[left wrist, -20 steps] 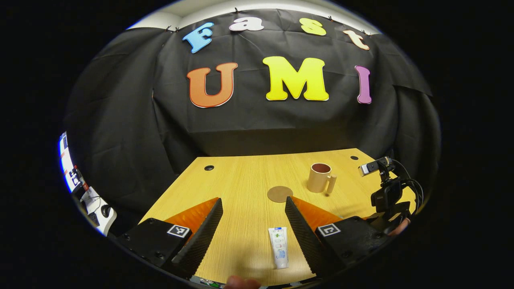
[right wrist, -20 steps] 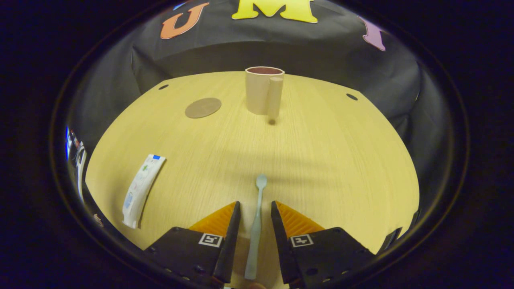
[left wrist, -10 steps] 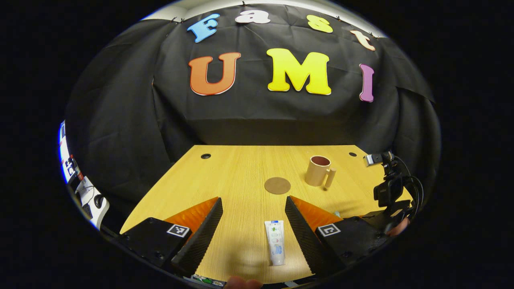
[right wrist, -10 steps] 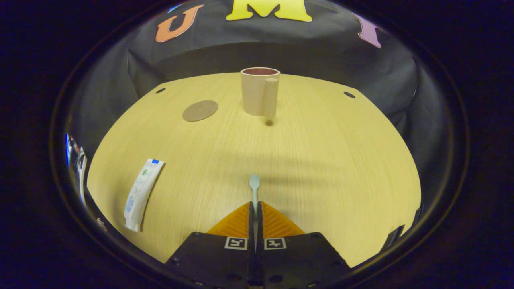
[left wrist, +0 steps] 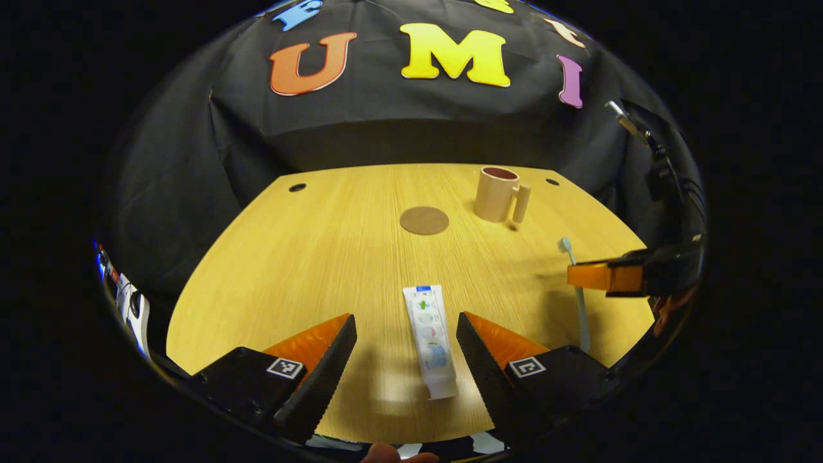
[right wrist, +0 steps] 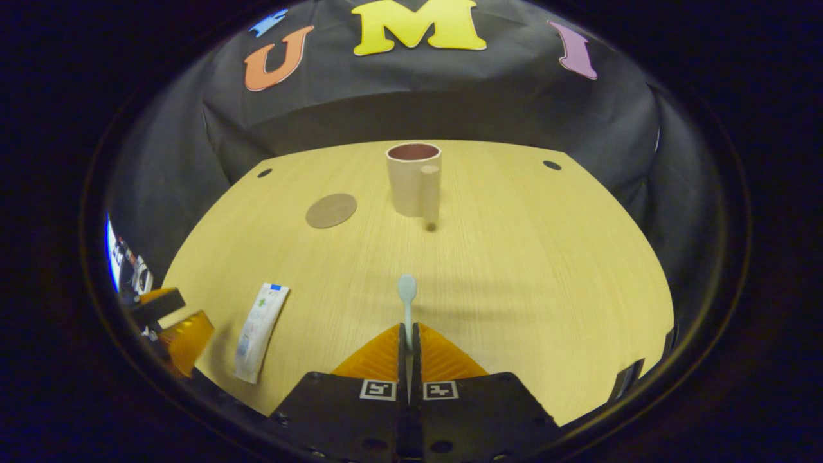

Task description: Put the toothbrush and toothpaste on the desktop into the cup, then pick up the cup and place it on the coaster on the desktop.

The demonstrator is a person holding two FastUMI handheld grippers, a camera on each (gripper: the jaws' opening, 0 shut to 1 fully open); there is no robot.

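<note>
A pale wood desk with small round holes near its far corners stands before black cloth walls. The toothpaste print is too small to read. Since a second ago the left gripper has tipped down toward the desk, its jaws wide open either side of the tube. The right gripper has clamped its jaws on the toothbrush, whose head pokes forward. The cup stands empty at the back, the coaster just left of it.

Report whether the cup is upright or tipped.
Upright: the cup stands on the desk, its open mouth facing up and its handle vertical.
</note>
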